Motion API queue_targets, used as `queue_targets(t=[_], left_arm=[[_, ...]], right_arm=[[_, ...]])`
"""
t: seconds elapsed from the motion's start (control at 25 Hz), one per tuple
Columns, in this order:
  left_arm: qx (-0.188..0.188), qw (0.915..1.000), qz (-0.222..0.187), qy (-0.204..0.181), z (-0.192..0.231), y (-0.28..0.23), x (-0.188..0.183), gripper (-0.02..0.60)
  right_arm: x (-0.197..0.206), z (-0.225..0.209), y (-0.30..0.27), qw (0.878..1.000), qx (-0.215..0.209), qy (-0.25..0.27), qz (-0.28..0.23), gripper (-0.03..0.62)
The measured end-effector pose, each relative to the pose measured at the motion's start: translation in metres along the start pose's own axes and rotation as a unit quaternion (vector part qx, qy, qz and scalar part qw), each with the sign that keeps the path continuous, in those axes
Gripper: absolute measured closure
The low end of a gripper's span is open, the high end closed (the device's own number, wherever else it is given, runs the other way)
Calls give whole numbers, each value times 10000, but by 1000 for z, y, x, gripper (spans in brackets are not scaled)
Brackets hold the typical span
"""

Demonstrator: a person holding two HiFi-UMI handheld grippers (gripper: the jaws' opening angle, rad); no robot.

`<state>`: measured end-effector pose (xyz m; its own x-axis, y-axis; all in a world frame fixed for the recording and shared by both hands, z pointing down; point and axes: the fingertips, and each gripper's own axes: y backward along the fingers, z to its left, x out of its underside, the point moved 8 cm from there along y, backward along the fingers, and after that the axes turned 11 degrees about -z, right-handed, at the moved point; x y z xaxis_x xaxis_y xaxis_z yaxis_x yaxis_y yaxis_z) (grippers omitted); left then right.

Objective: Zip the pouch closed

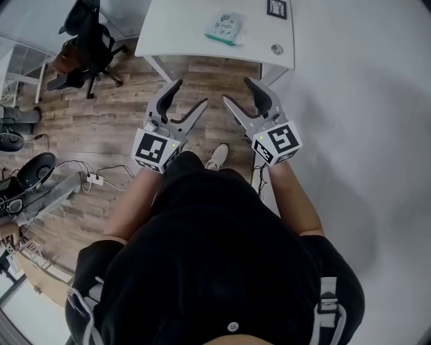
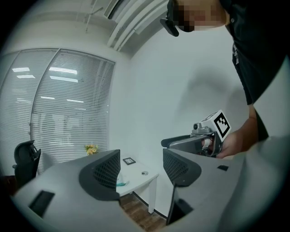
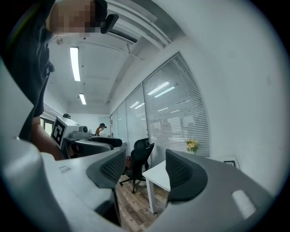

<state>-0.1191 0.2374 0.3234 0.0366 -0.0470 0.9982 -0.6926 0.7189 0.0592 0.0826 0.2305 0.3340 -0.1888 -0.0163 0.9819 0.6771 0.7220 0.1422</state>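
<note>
At the far left of the head view an office chair (image 1: 84, 40) is seen on the wooden floor (image 1: 101, 128), and cables (image 1: 81, 172) are spread below it. The left gripper (image 1: 190, 96) is held over the floor, just short of the near edge of the white table (image 1: 175, 30). Its jaws are set wide apart and nothing is held between them.

In the left gripper view the table is framed in the gap between the jaws, far beyond them. The pouch (image 1: 224, 28) is laid flat on the table top, near the middle of the near edge. It lies well apart from both grippers, ahead of them and roughly in line with the space between the two. From the left gripper view it is glimpsed as a small pale shape with a green edge, close beside the left pad. Whether its zip is open cannot be told at this size.

To the right of the pouch a small round thing (image 1: 277, 48) is set on the table, and a picture frame (image 1: 277, 8) is placed behind it. The right gripper (image 1: 237, 91) is held level with the left one, over the floor by the table leg. Its jaws are likewise spread wide and empty. Through them the chair, the table corner and yellow flowers (image 3: 192, 145) are seen before the window blinds (image 3: 176, 108).
</note>
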Motion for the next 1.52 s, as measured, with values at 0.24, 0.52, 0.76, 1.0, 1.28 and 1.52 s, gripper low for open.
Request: queue_targets(t=[0.24, 0.52, 0.76, 1.0, 1.28, 1.52], left_arm=[[28, 10000, 62, 4, 0, -16, 5, 287], [83, 9999, 90, 45, 17, -46, 12, 287], [220, 9997, 55, 70, 41, -79, 23, 287], [328, 9993, 92, 127, 77, -114, 25, 287], [488, 9984, 95, 259, 129, -162, 34, 287], [673, 9974, -36, 263, 174, -196, 33, 287]], right_arm=[[4, -17, 0, 9999, 24, -136, 16, 306], [8, -44, -13, 9999, 84, -70, 132, 306], [14, -75, -34, 9995, 166, 40, 254, 306], [16, -106, -65, 9985, 315, 88, 444, 306], [25, -143, -112, 9966, 490, 122, 649, 306], [27, -165, -159, 9957, 589, 209, 677, 307]])
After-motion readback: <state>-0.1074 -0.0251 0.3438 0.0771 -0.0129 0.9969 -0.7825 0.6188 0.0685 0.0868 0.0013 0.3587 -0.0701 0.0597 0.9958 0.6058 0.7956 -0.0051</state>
